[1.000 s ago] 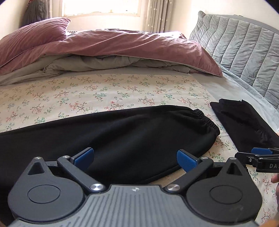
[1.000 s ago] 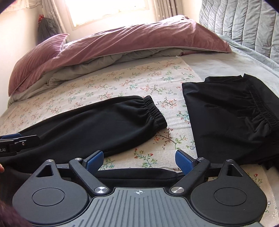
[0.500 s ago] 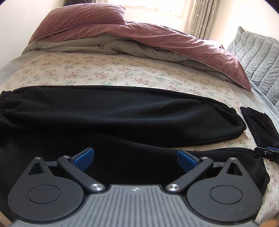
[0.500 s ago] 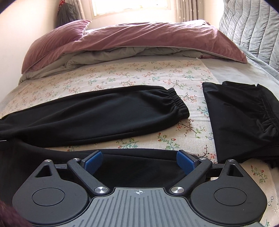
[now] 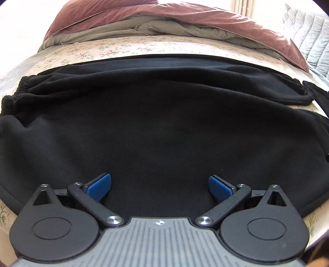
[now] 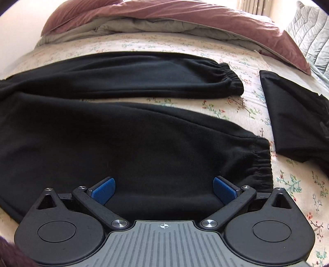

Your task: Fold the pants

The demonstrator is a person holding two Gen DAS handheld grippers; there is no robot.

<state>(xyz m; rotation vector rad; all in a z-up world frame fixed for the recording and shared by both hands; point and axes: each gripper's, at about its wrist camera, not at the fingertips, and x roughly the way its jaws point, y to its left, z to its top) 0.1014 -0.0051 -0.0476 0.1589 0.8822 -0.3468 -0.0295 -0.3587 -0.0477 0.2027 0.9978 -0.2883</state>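
Black pants (image 6: 131, 141) lie spread flat across the floral bed sheet, both legs side by side with elastic cuffs (image 6: 261, 164) at the right. My right gripper (image 6: 163, 190) hovers low over the near leg close to its cuff, its jaws still opening wide, nothing pressed between the blue pads. In the left wrist view the same pants (image 5: 156, 127) fill the frame, with the waistband (image 5: 14, 96) at the far left. My left gripper (image 5: 160, 188) is open just above the upper part of the near leg, gripping nothing.
A second black garment (image 6: 296, 115) lies folded on the sheet to the right of the cuffs. A mauve duvet (image 6: 185, 14) and grey blanket are piled at the far end of the bed. A quilted grey headboard (image 6: 310, 35) stands at the far right.
Both grippers have dropped closer to the pants. The left one swung left toward the waistband end; the right one moved down over the near leg's cuff end and its jaws spread wider.
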